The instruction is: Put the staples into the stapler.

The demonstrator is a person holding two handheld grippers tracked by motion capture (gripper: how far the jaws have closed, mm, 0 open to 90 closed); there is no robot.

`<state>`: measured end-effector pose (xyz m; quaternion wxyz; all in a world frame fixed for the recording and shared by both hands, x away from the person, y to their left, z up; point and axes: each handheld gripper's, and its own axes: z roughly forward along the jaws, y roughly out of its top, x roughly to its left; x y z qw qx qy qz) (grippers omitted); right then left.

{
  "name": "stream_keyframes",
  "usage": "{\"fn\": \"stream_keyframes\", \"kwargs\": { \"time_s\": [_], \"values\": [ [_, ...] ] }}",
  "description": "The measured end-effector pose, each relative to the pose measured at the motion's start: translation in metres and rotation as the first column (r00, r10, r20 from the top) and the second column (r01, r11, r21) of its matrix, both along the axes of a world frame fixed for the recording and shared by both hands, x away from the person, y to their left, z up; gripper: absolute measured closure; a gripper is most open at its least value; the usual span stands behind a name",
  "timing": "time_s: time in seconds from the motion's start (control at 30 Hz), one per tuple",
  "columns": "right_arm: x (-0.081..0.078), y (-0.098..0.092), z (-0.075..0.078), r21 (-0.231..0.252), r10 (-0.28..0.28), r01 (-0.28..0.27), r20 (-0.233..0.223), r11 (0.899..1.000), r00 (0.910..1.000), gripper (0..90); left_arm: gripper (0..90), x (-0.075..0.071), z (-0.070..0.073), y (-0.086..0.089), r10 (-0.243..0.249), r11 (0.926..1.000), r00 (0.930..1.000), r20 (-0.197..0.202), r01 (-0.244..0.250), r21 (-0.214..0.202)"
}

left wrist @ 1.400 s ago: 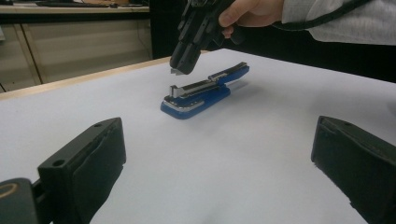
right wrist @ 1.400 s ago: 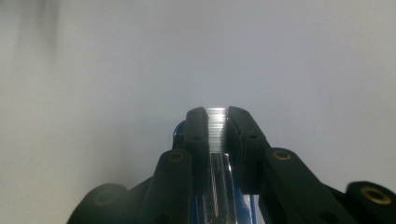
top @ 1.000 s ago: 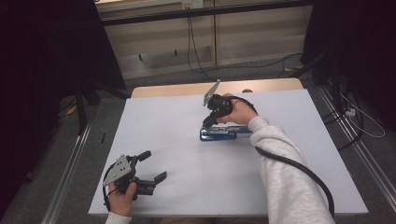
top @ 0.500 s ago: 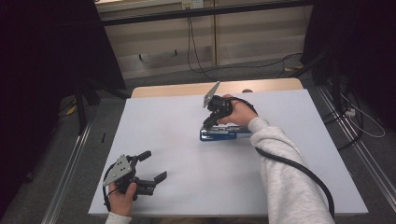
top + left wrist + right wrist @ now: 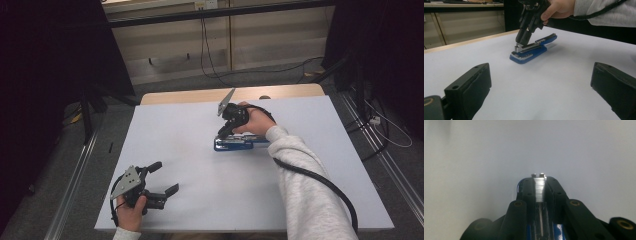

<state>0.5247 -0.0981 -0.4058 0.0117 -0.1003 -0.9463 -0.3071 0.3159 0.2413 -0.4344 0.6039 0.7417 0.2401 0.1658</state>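
Left gripper [image 5: 162, 180]: at 7 o'clock on the counter [image 5: 200, 200], held in the person's left hand [image 5: 131, 212]. Jaws spread wide with nothing between them; in the left gripper view both black pads frame bare white surface. Grey three-cornered plate on top.

Counter: white sheet over a wooden top, a strip of wood showing along the far edge at 12 o'clock.

Stapler [image 5: 240, 144]: blue base, metal magazine, lying just past the centre of the counter, long axis running 3 to 9 o'clock. The top arm is raised off the base, and the magazine channel holds a silver row of staples, seen in the right gripper view between the jaws. How full the channel is further back cannot be told.

Right gripper [image 5: 223, 134]: in the right hand [image 5: 255, 122], tilted down onto the 9 o'clock end of the stapler. Jaws closed against the sides of the metal magazine, as seen in the left gripper view [image 5: 520, 42] and the right gripper view [image 5: 538, 187]. The stapler's rear half is partly covered by the sleeve [image 5: 305, 185] in the high view.

Cable [image 5: 325, 185]: black, trailing along the sleeve toward 5 o'clock.
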Motion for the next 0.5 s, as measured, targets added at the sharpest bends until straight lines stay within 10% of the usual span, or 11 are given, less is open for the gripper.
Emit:
{"fn": "stream_keyframes", "kwargs": {
  "time_s": [0.5],
  "values": [
    [0.0002, 0.0, -0.0016, 0.0, -0.004, 0.004, -0.003, 1.0, 1.0, 78.4, 3.1, 0.0001, -0.0002, -0.0005, -0.005, 1.0, 1.0, -0.004, 0.005, -0.002]
  ]
}}
